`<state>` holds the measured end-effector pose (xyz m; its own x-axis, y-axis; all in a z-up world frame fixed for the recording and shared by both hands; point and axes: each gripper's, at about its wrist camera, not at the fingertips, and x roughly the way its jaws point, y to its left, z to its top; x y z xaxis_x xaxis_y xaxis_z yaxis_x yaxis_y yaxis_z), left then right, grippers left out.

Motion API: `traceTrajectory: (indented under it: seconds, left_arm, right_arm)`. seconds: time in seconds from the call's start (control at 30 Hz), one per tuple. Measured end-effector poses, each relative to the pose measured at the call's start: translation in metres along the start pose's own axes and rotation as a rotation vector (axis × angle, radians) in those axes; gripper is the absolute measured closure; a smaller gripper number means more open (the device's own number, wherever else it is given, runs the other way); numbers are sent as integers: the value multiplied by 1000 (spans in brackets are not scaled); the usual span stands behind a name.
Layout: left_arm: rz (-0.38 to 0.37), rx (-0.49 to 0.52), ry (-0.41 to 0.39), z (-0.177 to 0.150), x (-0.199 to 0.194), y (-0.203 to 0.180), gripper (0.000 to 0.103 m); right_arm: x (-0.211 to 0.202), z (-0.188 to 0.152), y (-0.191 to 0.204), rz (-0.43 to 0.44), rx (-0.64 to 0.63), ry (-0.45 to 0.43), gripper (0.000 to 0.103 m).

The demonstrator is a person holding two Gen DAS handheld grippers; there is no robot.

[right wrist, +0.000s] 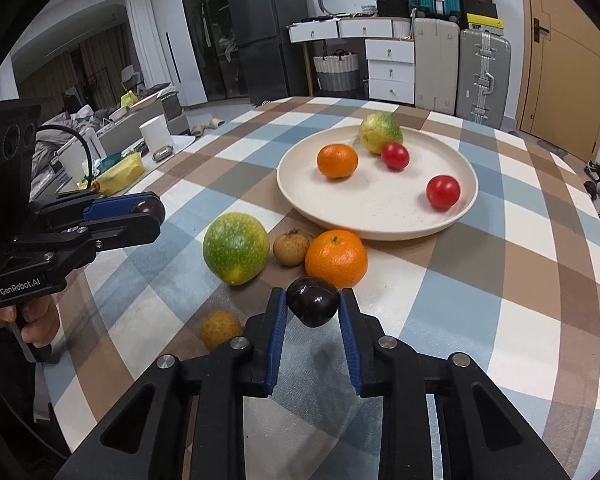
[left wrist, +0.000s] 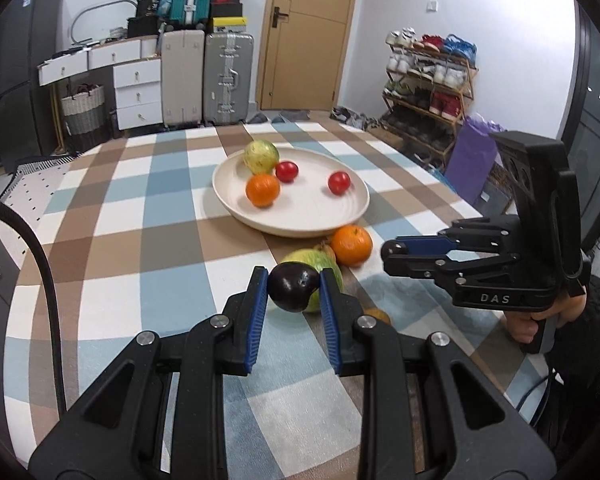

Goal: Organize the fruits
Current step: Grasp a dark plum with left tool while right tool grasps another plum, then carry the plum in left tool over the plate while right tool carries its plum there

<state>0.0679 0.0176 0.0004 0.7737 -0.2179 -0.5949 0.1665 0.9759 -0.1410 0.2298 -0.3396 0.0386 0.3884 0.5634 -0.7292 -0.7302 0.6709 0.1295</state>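
Note:
In the left wrist view my left gripper (left wrist: 294, 282) is shut on a dark purple plum (left wrist: 292, 288), held just above the checked tablecloth. My right gripper (right wrist: 312, 299) is shut on a second dark plum (right wrist: 313, 307) and appears side-on as the right gripper (left wrist: 393, 251). The left gripper (right wrist: 150, 210) shows at the left edge. A cream plate (right wrist: 374, 200) holds a green-yellow fruit (right wrist: 380, 132), an orange (right wrist: 337, 161) and two red tomatoes (right wrist: 443, 192). In front of the plate lie a green fruit (right wrist: 236, 248), an orange (right wrist: 336, 258) and two small brown fruits (right wrist: 291, 247).
The table's far edge lies behind the plate (left wrist: 300, 226). Beyond it stand suitcases (left wrist: 228, 78), white drawers (left wrist: 136, 92) and a shoe rack (left wrist: 428, 84). A side surface to the left carries white cups (right wrist: 155, 133) and clutter. A person's hand (right wrist: 36, 320) grips the left tool's handle.

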Motion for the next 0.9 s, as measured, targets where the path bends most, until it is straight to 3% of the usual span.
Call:
traceTrajectory:
  seconds: [0.43,0.9]
  left_arm:
    - [44,-12,-61,24,-3,-7,80]
    - [72,-42,-72,48,38,-1,80]
  right_arm:
    - [-26,13,-13,-13,35,-89,76]
    - [-22,32,-24,4,62,-171,76]
